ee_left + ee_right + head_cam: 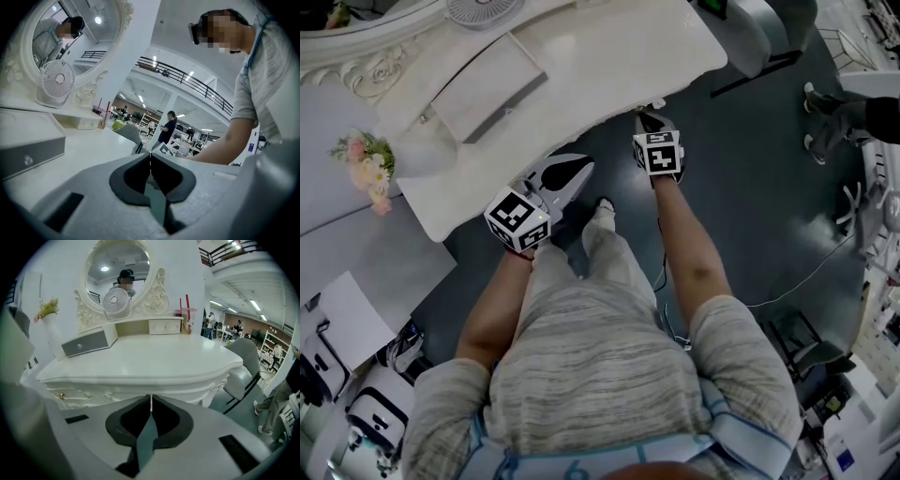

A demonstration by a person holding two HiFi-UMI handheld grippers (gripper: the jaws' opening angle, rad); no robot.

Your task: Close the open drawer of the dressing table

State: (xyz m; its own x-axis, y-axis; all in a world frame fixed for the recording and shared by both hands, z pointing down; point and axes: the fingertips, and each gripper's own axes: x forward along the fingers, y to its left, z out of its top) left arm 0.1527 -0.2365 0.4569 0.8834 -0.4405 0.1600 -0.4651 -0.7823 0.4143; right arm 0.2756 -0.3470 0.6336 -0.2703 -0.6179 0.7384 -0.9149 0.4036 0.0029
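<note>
- The white dressing table [609,56] fills the upper left of the head view. Its curved tabletop front edge faces the person.
- An oval mirror [119,268] in a carved frame rises at the back of the tabletop.
- The drawer [70,397] sits under the tabletop's front edge, marked by a small gold knob. From the right gripper view it looks in line with the rest of the carved front.
- A white box with a grey front [478,89] stands on the tabletop, left of the mirror.
- The left tongs [584,169] hang over the dark floor just beside the tabletop edge. They are clenched tip to tip, with nothing between them.
- The right tongs [649,117] point at the table's front, close to its edge. They too are clenched on nothing.
- A small round fan [116,301] stands before the mirror.
- Pale flowers [366,159] stand at the table's left end.
- A cup with straws [186,315] stands at the right of the mirror shelf.
</note>
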